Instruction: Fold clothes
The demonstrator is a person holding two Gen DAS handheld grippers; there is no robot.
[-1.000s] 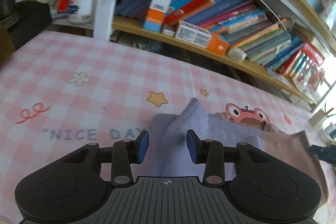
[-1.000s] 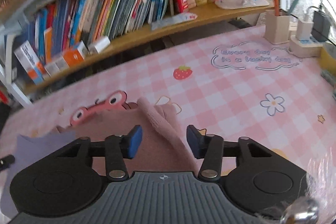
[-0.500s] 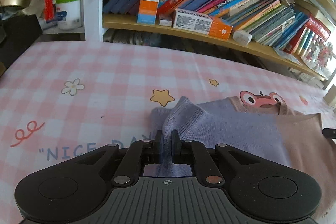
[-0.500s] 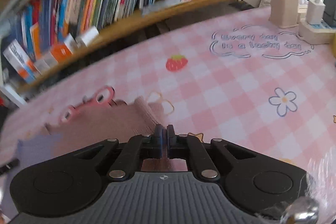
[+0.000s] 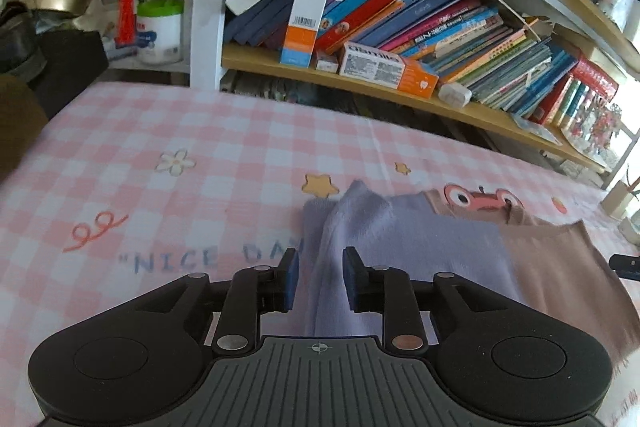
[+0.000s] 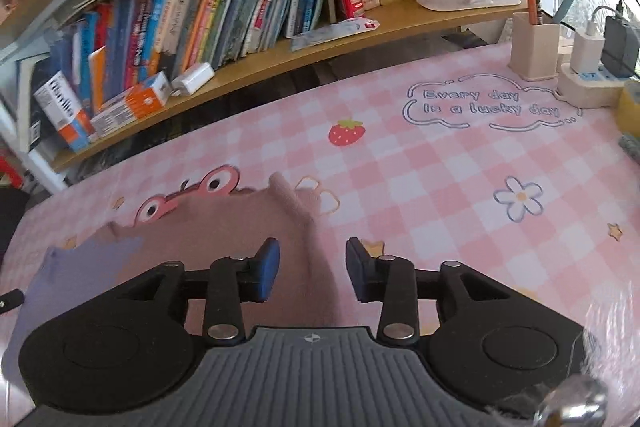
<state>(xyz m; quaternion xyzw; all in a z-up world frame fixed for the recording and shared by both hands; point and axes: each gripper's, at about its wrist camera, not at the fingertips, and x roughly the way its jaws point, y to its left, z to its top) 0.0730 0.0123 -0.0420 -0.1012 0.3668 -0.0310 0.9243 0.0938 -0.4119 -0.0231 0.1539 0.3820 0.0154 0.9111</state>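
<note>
- Two grippers hover over one sweater point(image 5: 420, 247), which lies on the pink cloth point(image 5: 160, 131) at lower centre of both frames.
- Left gripper point(image 5: 319, 277): jaws spread, a raised lilac ridge between them.
- Right gripper point(image 6: 312, 269): jaws spread, a raised pink ridge point(image 6: 308, 227) between them.
- Books point(image 6: 224, 15) fill the upper frame.

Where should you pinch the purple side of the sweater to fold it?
Pinch the raised ridge of the purple side, which stands up between the open left hand-held gripper fingers. Come straight forward, low along the pink checked cloth; flat fabric offers no edge.
</note>
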